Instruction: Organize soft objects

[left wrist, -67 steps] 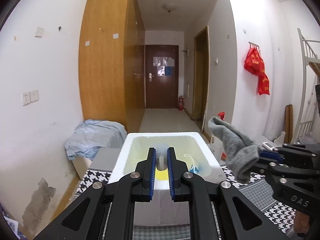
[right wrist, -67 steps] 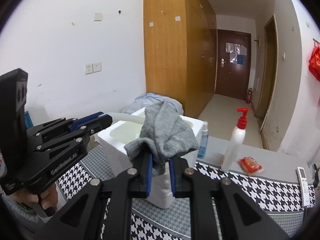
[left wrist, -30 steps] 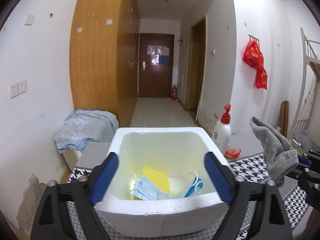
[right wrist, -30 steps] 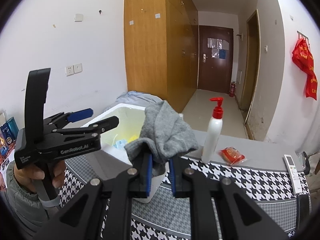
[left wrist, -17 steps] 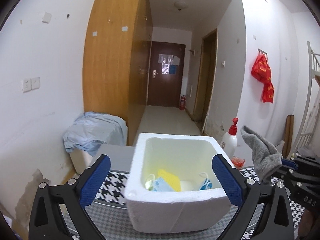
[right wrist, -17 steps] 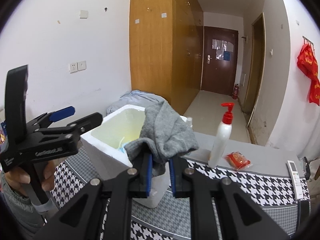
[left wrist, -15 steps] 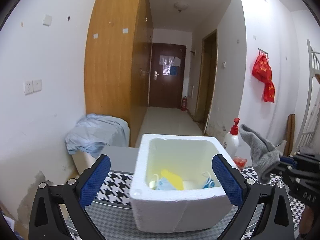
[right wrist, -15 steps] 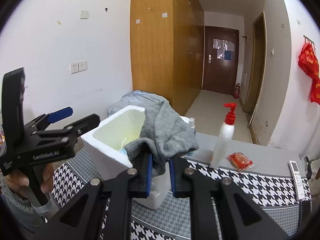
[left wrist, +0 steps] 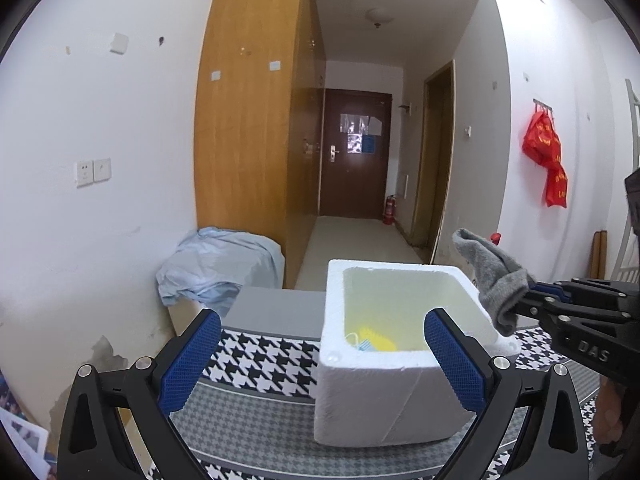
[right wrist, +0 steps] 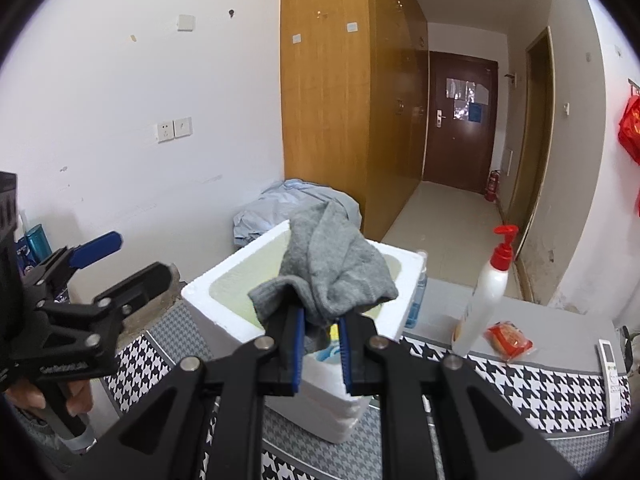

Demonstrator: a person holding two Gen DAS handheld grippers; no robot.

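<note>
My right gripper [right wrist: 320, 344] is shut on a grey sock [right wrist: 332, 272] and holds it over the near right rim of a white foam box [right wrist: 224, 308]. In the left wrist view the sock [left wrist: 496, 280] hangs at the box's [left wrist: 376, 396] right rim, pinched by the right gripper [left wrist: 528, 300]. The box holds a yellow item [left wrist: 376, 340] and a blue face mask [left wrist: 362, 345]. My left gripper [left wrist: 320, 360] is wide open and empty, in front of the box. It also shows at the left in the right wrist view [right wrist: 128, 260].
A houndstooth cloth [left wrist: 264, 352] covers the table. A white pump bottle [right wrist: 486, 296], a small spray bottle [right wrist: 416, 300], a red snack packet [right wrist: 508, 340] and a remote [right wrist: 610, 364] stand right of the box. A blue cloth pile [left wrist: 216, 264] lies behind by the wall.
My left gripper opened wide, released a grey item and pulled back and left from the box. My right gripper moved the sock to the box's rim.
</note>
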